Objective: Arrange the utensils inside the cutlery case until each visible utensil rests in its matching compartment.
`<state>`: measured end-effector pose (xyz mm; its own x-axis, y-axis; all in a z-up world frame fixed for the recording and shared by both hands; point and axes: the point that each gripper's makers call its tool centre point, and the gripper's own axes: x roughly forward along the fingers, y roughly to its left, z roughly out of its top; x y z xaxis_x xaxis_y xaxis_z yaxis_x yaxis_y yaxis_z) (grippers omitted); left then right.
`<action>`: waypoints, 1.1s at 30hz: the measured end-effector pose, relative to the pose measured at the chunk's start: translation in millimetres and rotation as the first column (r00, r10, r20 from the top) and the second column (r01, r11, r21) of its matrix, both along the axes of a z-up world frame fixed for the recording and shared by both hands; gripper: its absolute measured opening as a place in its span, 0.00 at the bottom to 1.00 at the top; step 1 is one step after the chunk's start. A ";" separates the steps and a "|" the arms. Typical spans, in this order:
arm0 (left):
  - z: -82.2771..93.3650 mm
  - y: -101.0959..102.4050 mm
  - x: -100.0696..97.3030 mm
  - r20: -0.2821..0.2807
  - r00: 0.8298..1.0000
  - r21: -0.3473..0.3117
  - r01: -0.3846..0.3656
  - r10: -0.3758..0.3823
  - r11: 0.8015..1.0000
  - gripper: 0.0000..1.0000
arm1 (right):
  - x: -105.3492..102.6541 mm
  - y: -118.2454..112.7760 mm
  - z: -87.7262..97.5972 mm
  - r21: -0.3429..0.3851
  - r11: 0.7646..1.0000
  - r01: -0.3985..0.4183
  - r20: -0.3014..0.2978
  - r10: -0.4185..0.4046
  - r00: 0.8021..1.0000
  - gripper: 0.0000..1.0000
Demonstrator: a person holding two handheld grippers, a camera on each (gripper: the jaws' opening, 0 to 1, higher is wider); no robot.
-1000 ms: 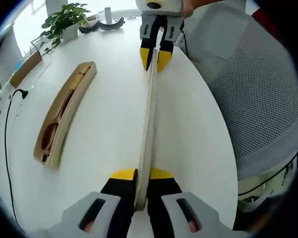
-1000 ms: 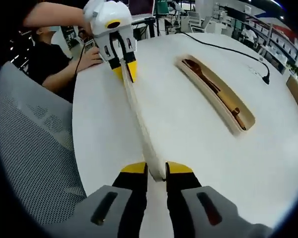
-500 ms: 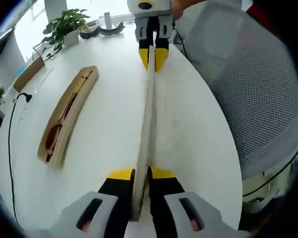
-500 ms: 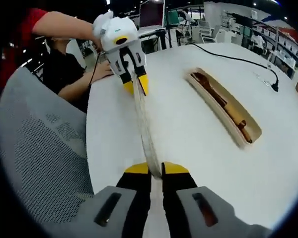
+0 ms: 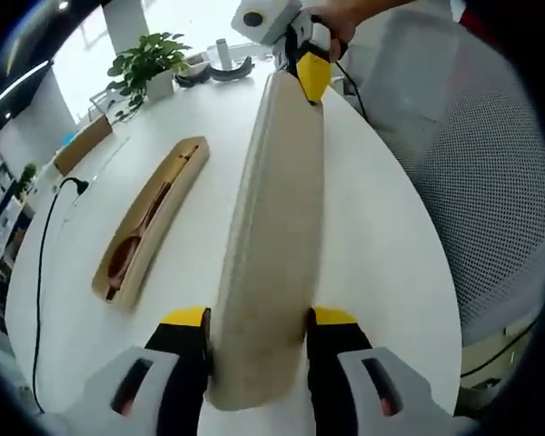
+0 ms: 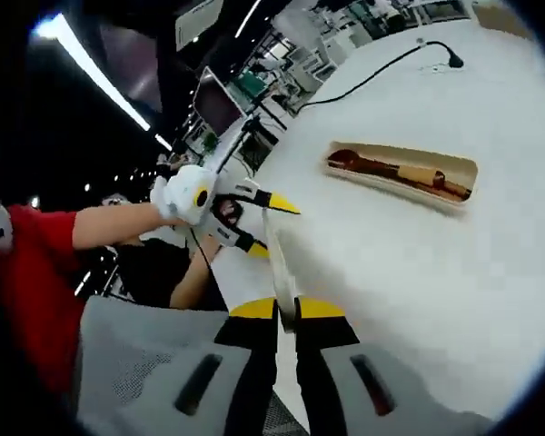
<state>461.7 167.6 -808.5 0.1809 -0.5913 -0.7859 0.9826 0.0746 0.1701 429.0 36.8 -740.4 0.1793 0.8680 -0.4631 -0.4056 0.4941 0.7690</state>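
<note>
One white worktop (image 5: 381,236) is carrying one wooden case (image 5: 150,222) holding utensils, two at least; one long lid (image 5: 272,227) is hanging above it, both tongs (image 5: 259,322) (image 6: 287,309) clenching its opposite ends.

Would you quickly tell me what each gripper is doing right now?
Left gripper: shut on one end of the wooden lid.
Right gripper: shut on the lid's other end.
</note>
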 end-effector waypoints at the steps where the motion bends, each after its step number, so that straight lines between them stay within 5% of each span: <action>1: -0.3 -0.5 -1.0 -0.009 1.000 -0.001 -0.006 0.006 1.000 0.45 | -0.9 0.7 1.8 0.028 0.999 0.029 -0.056 -0.027 0.998 0.03; 10: -0.4 -4.7 -1.9 0.002 1.000 0.007 0.013 -0.013 1.000 0.44 | 15.0 -0.7 1.8 0.094 0.982 0.163 -0.099 -0.154 0.983 0.03; 11: -0.5 -5.2 -2.0 0.004 1.000 0.011 0.016 -0.016 1.000 0.43 | 15.1 -0.3 1.5 0.106 0.974 0.198 -0.167 -0.179 0.970 0.03; 13: -0.9 -4.8 -1.5 0.002 1.000 0.013 0.011 -0.011 1.000 0.43 | 20.4 -2.5 -1.6 0.108 0.966 0.235 -0.165 -0.215 0.962 0.03; 15: -1.5 -3.9 -0.6 -0.015 1.000 0.009 -0.005 0.005 1.000 0.42 | 20.8 -0.3 -2.7 0.115 0.947 0.301 -0.250 -0.266 0.931 0.03; 19: -2.4 0.2 -3.0 -0.047 0.999 0.069 -0.014 0.017 0.998 0.41 | 22.8 1.1 -1.3 0.125 0.944 0.305 -0.265 -0.264 0.927 0.02; 24: 27.5 2.5 3.1 -0.097 0.995 0.067 0.003 0.004 0.998 0.41 | 27.7 2.2 23.5 0.184 0.925 0.333 -0.249 -0.284 0.926 0.02; 27: 48.2 -0.5 15.5 -0.083 0.996 0.081 0.028 -0.021 0.996 0.41 | 34.5 0.8 42.3 0.238 0.896 0.375 -0.258 -0.314 0.914 0.02; 29: 61.7 -2.8 27.1 -0.043 0.998 0.110 0.059 -0.054 0.992 0.41 | 36.6 0.0 50.9 0.250 0.892 0.376 -0.241 -0.319 0.917 0.02; 33: 78.0 -11.5 38.9 -0.054 0.996 0.123 0.084 -0.078 0.989 0.41 | 44.4 -5.5 64.4 0.224 0.885 0.408 -0.224 -0.361 0.905 0.03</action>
